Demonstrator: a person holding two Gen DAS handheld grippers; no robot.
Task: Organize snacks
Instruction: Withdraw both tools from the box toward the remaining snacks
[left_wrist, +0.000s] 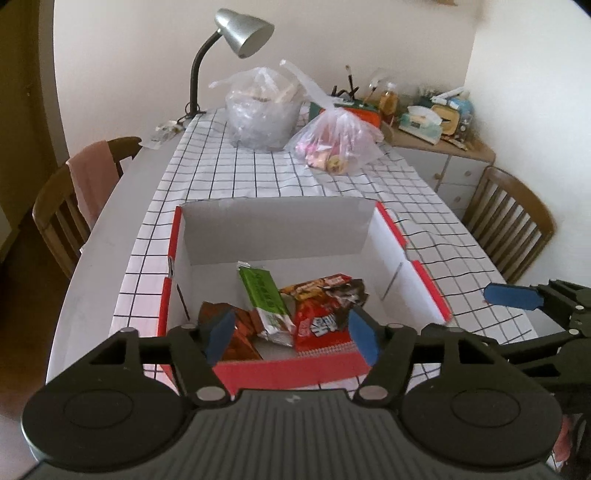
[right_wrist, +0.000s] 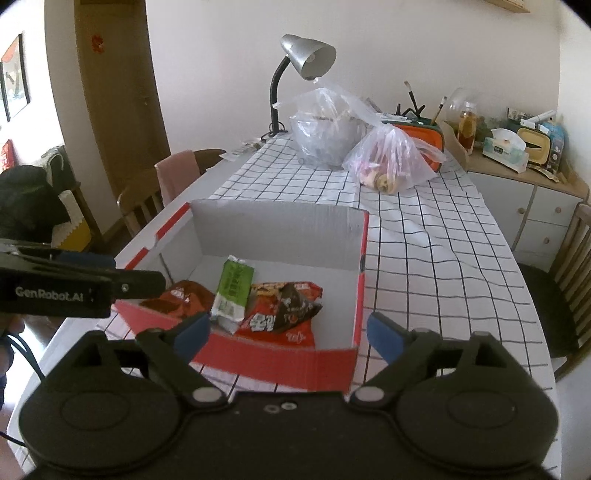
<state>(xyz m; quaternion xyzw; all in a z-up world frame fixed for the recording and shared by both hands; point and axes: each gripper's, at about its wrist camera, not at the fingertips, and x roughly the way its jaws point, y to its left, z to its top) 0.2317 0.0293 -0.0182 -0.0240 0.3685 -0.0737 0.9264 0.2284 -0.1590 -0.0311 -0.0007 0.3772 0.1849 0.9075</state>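
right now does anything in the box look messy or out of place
Mildly: the snack packs sit jumbled in the box's near end, the green pack lying across the red one and a brown one. Nothing spilled or torn.

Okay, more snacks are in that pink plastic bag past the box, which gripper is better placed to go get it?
Probably the right gripper: open, empty, and the pink bag lies toward its side beyond the box. The left gripper, also open, sits farther across.
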